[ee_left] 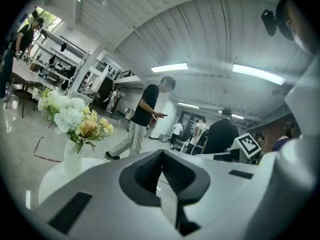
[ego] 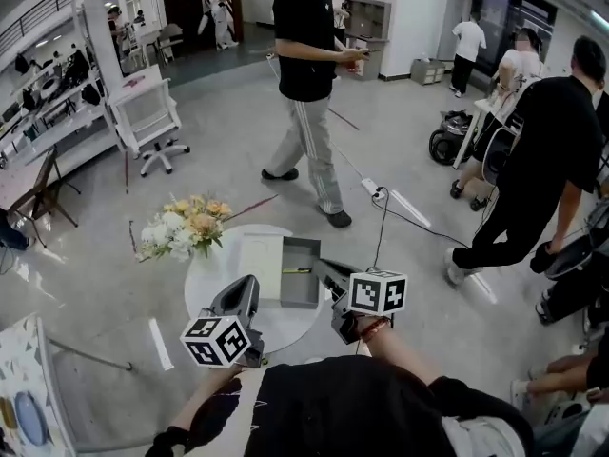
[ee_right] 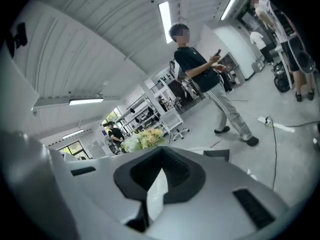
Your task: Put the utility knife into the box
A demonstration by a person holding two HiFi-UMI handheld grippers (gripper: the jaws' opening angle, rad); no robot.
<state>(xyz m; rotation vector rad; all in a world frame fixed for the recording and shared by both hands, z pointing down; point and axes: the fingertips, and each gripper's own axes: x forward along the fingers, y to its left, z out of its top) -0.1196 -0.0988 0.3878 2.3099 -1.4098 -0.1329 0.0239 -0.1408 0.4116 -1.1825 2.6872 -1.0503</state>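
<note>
Pressing jaw to jaw with nothing between them, the right claw (ego: 325,269) hangs over the near side of the round white desk (ego: 205,279) — the left claw (ego: 251,286) beside it is likewise closed and empty. Just beyond their tips the utility knife (ego: 296,270) lies inside the open grey box (ego: 303,295), with flowers (ego: 186,225) at the desk's far left edge.

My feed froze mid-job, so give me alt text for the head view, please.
A slim yellowish knife lies inside the open grey box on a round white table, beside a flower bouquet. The left claw and right claw hang shut and empty over the table's near edge; people stand around behind.
</note>
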